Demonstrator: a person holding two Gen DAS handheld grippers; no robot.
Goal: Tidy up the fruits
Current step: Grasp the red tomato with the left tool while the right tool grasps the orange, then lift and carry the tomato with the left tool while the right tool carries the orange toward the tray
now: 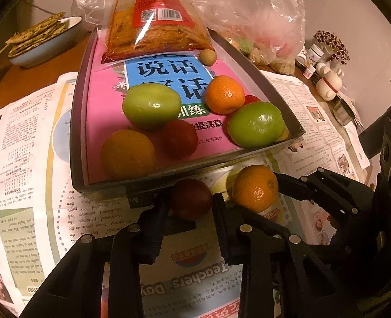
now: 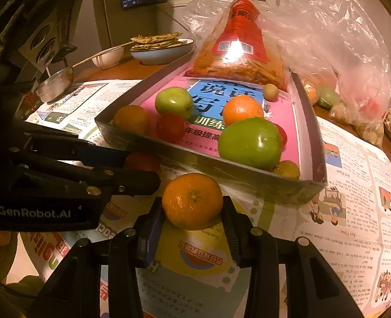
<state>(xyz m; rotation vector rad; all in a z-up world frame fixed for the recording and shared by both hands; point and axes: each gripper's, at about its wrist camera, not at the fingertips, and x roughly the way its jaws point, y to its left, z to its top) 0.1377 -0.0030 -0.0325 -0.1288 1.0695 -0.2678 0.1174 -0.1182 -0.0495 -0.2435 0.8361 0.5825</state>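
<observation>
A grey tray (image 1: 76, 122) lined with a pink book holds green fruits (image 1: 151, 106), oranges (image 1: 224, 94), a red fruit (image 1: 179, 137) and a snack bag (image 1: 155, 18). My left gripper (image 1: 190, 209) is shut on a dark red fruit (image 1: 190, 198) just in front of the tray's near wall. My right gripper (image 2: 192, 220) is shut on an orange (image 2: 192, 200), right beside the left one, also in front of the tray (image 2: 200, 159). In the left wrist view the orange (image 1: 256, 188) and right gripper show at the right.
Newspaper (image 1: 36, 212) covers the table. A bowl of flatbreads (image 1: 44, 42) stands back left. A clear plastic bag (image 1: 261, 21) with more fruits lies back right. Small jars and a figurine (image 1: 327, 79) stand at far right. A metal ladle (image 2: 55, 84) lies left.
</observation>
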